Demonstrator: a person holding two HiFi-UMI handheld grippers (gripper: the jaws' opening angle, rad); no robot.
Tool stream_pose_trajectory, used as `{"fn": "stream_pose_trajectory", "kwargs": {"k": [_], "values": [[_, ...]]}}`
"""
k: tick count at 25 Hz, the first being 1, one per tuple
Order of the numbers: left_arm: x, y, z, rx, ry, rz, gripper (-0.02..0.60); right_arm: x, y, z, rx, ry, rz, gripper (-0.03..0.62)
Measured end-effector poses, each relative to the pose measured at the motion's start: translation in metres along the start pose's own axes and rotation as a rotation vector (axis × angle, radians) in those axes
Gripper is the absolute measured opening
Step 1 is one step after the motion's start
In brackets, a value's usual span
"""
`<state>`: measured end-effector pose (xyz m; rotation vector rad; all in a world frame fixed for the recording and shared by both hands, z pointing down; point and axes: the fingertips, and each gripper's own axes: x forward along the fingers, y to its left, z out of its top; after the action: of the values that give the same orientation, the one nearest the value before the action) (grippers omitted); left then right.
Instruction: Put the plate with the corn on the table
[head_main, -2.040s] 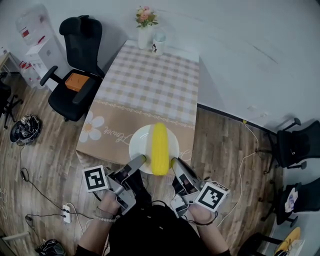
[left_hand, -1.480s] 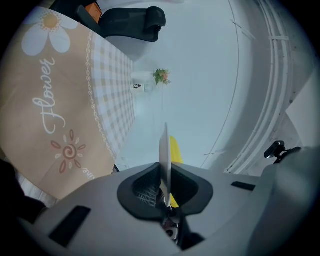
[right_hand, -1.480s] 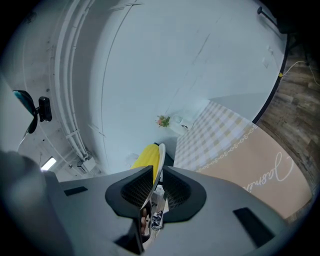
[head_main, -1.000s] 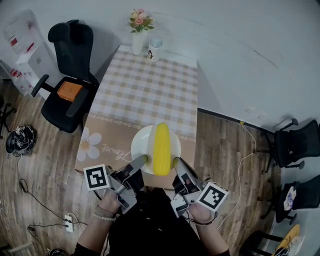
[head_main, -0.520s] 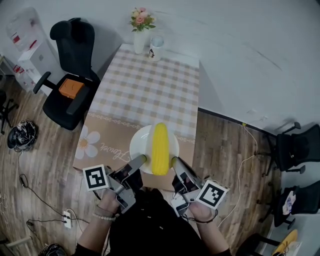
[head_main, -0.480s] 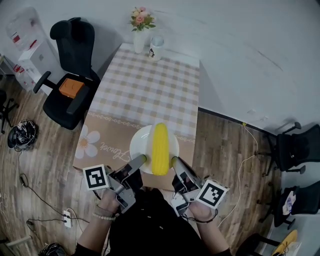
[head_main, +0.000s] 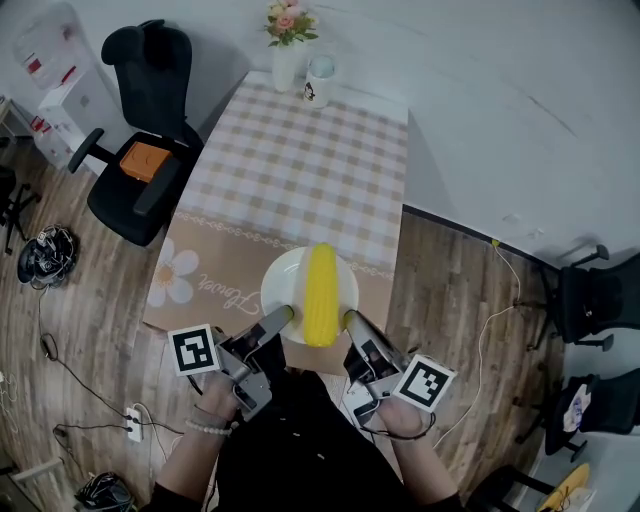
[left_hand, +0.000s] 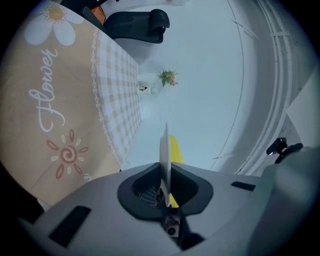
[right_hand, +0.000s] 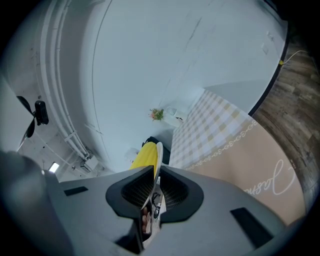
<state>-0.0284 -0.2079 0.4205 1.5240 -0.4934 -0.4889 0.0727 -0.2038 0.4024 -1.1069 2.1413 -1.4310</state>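
**A:** Checked cloth (head_main: 310, 150) covers the table (head_main: 396, 200), tan at the near end. Where's the plate?

**B:** The plate (head_main: 279, 284) is right between the 2 grippers, with 1 corn (head_main: 320, 292) lying on it, pointing away from the fingers.

**A:** Are they gripping it?

**B:** Yes. The left gripper (head_main: 284, 316) is clamped on the left rim and the right gripper (head_main: 349, 320) on the right rim. The rim runs thin and edge-on between each pair of pads.

**A:** Is it down on the cloth?

**B:** I can't tell. It's over the tan end, just ahead of the fingertips.

**A:** What's beyond them?

**B:** At the far end, well past the fingers, a vase (head_main: 287, 62) and a mug (head_main: 320, 82) stand side by side. Out to the left of the left fingers is a black chair (head_main: 140, 120) with an orange box (head_main: 148, 160) on its seat.
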Motion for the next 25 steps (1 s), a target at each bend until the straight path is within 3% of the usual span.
{"fn": "stream_pose_trajectory", "kwargs": {"k": [5,8,10,16,25], "values": [[0.013,0.010,0.010,-0.009,0.000,0.021,0.034,0.011,-0.015,0.010,0.022,0.010,-0.010,0.067],[0.024,0.018,-0.004,-0.009,0.004,0.039,0.034,-0.002,-0.028,0.013,0.035,0.017,-0.016,0.067],[0.023,0.026,-0.010,-0.006,0.006,0.047,0.034,-0.006,-0.035,0.007,0.035,0.025,-0.023,0.067],[0.002,0.051,0.020,-0.004,0.025,0.077,0.034,0.030,-0.047,-0.020,0.044,0.054,-0.054,0.067],[0.012,0.087,0.022,-0.016,0.050,0.115,0.034,0.037,-0.085,-0.030,0.071,0.072,-0.109,0.067]]}}
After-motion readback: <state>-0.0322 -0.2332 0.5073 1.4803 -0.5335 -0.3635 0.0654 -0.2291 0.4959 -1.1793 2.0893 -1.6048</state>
